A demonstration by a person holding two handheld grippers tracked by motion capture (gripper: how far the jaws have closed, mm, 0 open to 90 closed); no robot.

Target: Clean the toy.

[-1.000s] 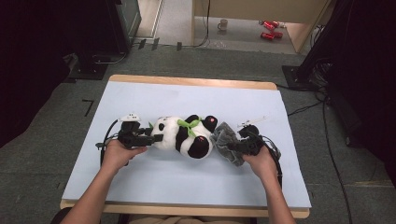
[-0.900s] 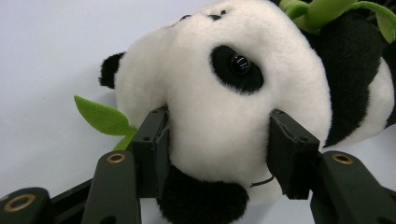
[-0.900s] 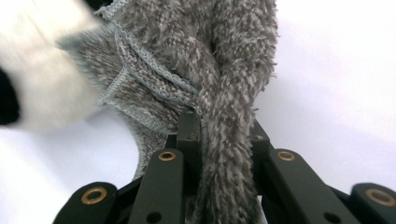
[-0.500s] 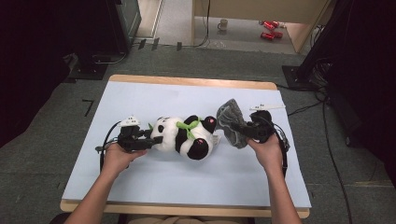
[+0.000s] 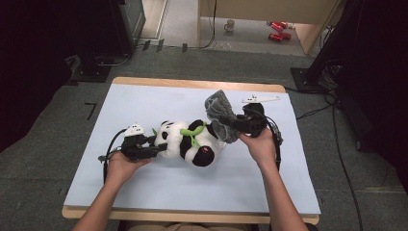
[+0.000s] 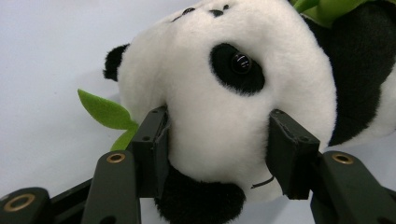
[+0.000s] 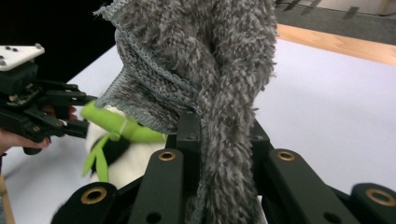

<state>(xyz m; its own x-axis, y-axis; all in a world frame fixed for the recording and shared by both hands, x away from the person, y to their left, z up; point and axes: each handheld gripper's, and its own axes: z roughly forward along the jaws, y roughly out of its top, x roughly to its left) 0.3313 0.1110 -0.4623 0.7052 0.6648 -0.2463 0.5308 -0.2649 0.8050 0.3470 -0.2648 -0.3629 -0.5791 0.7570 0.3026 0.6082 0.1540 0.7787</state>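
Plush panda (image 5: 190,143), light and squashy: left tool (image 6: 217,149) squeezes its head, while right tool (image 7: 219,140) pinches the floppy grey knit garment (image 7: 205,60) above it; bunched fabric grips best.

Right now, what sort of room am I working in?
Probably a lab or recording workshop: a work table under a pale blue sheet, dark equipment stands and cables on grey carpet, a mug left on the floor.

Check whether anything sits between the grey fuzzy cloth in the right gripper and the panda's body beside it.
Nothing visible does. The right gripper is shut on the grey fuzzy cloth, which is raised beside the panda, its lower folds close against the toy's rear end. The left gripper clamps the panda's head at the far end, clear of that gap.
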